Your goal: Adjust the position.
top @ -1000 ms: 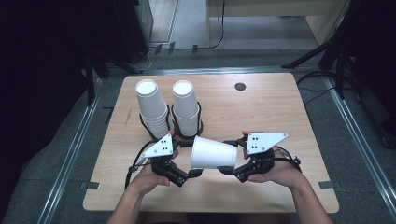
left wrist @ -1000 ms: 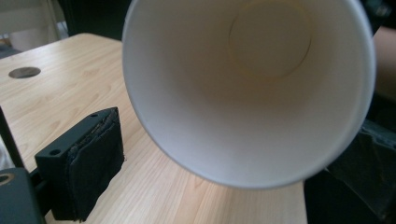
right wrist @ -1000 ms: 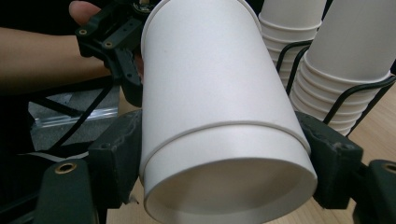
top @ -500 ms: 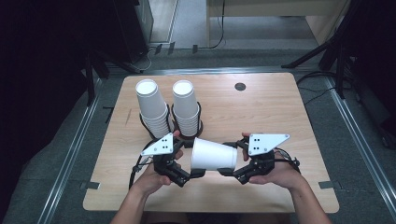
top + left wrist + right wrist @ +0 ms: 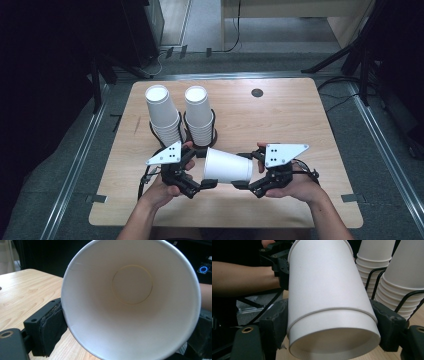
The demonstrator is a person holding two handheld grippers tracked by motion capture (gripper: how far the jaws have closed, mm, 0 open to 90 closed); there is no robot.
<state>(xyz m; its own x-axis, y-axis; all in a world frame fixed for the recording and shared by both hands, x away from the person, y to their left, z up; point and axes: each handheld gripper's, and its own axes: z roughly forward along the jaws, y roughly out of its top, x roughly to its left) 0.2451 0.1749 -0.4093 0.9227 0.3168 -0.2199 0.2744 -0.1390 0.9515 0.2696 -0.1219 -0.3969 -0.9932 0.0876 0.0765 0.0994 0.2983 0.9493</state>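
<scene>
Both tongs, left (image 5: 206, 184) and right (image 5: 239, 184), grip nested white cups (image 5: 227, 167); wire holders (image 5: 214, 134) hold cup stacks (image 5: 197, 112).

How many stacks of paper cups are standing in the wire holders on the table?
2. The left stack and the right stack stand side by side in black wire holders, just behind the cup held between the grippers. Cups per stack can't be counted exactly.

Two tools (image 5: 209, 184) (image 5: 241, 185), one loose cup (image 5: 227, 167), two cup stacks (image 5: 165, 117) (image 5: 199, 116), one table (image 5: 285, 120).

Both hand-held grippers (image 5: 200, 181) (image 5: 243, 172) clamped, facing.
</scene>
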